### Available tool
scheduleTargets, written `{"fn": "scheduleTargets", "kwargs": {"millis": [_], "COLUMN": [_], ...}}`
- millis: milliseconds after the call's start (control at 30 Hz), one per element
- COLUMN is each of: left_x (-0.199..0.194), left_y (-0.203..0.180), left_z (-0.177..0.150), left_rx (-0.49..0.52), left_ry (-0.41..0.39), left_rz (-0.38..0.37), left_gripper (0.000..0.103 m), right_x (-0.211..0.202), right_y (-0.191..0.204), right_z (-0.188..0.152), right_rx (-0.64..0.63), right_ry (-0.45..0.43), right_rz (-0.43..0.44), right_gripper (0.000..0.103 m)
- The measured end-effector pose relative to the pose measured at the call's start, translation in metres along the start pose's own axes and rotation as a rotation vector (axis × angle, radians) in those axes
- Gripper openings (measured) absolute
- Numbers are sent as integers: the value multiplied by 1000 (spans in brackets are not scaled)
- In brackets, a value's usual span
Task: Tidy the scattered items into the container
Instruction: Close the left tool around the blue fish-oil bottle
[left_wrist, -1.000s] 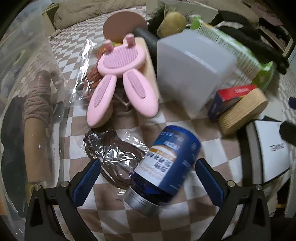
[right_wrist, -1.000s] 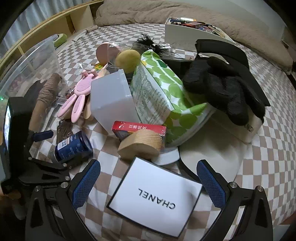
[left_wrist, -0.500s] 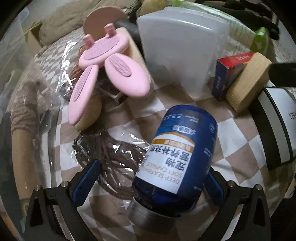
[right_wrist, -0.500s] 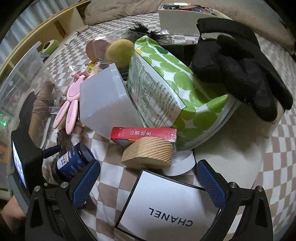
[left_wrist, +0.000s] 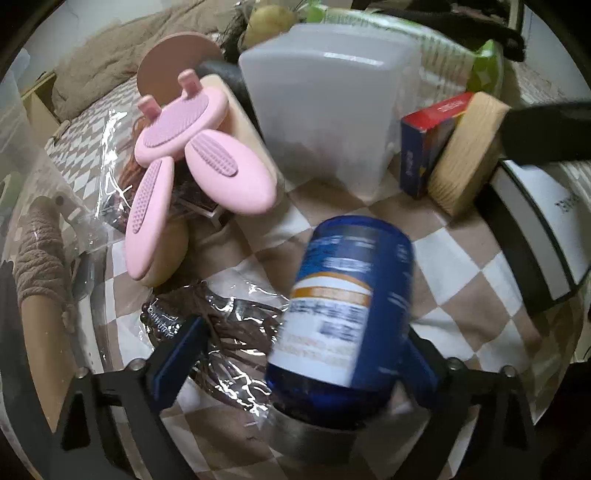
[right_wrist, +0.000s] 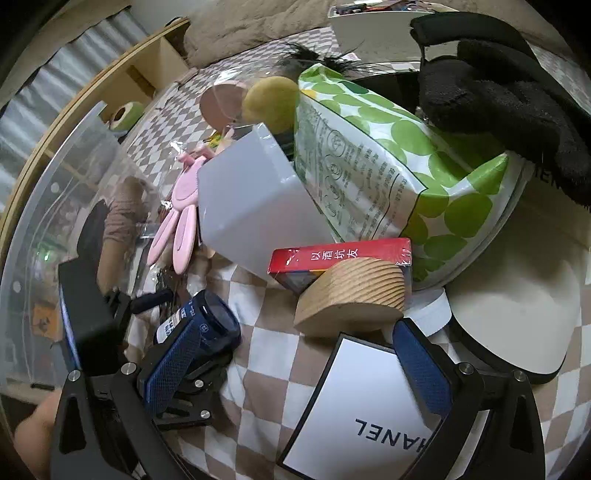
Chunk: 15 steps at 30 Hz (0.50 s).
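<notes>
A blue capsule bottle (left_wrist: 351, 295) with a silver cap lies on the checkered cloth, blurred, between the fingers of my left gripper (left_wrist: 299, 354). Its jaws are closing: the right pad (left_wrist: 417, 365) is at the bottle's side and the left pad (left_wrist: 181, 358) still stands apart from it, over a cellophane bag of brown bands (left_wrist: 229, 332). My right gripper (right_wrist: 295, 365) is open just above a white Chanel box (right_wrist: 354, 406). From that side the bottle (right_wrist: 207, 321) shows at the left. The clear plastic bin (left_wrist: 22, 147) stands at the far left.
Behind the bottle lie a pink rabbit-shaped brush (left_wrist: 195, 166), a frosted white box (left_wrist: 328, 110), a red and blue carton (right_wrist: 340, 254) and a wooden block (right_wrist: 351, 295). A green-dotted pack (right_wrist: 388, 166), black gloves (right_wrist: 498, 99) and a white cap (right_wrist: 517, 314) crowd the right.
The left gripper has come down around the bottle, rolled, and its jaws have narrowed. The right gripper has sunk toward the white box and rolled too.
</notes>
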<state>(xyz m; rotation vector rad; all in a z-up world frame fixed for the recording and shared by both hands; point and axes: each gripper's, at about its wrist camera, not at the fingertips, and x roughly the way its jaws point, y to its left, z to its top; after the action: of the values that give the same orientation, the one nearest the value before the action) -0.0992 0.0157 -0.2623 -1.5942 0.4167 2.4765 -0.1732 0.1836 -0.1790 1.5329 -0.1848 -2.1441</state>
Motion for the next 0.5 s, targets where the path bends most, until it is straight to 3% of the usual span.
{"fn": "scheduleTargets", "kwargs": {"millis": [100,200,300,500], "left_x": [-9,-18,-24,-35], "left_y": [-8,-18,-22,-16], "left_z": [-5,-11,-17,-29], "left_rx": [23,64,75,40], "left_ry": [-21,-33,-36,-24], "left_rz": [-26,-33,-35,-65], "left_gripper": [69,61,53,52], "right_x": [2,2,1,1], "right_y": [-6,-10,-11,-9], "right_z": [5,10,11,15], "right_rx": [57,87,70,-7], "right_ry": [5,20,-2,18], "right_rz": [18,31,-12,-114], "right_gripper": [103,103,103,103]}}
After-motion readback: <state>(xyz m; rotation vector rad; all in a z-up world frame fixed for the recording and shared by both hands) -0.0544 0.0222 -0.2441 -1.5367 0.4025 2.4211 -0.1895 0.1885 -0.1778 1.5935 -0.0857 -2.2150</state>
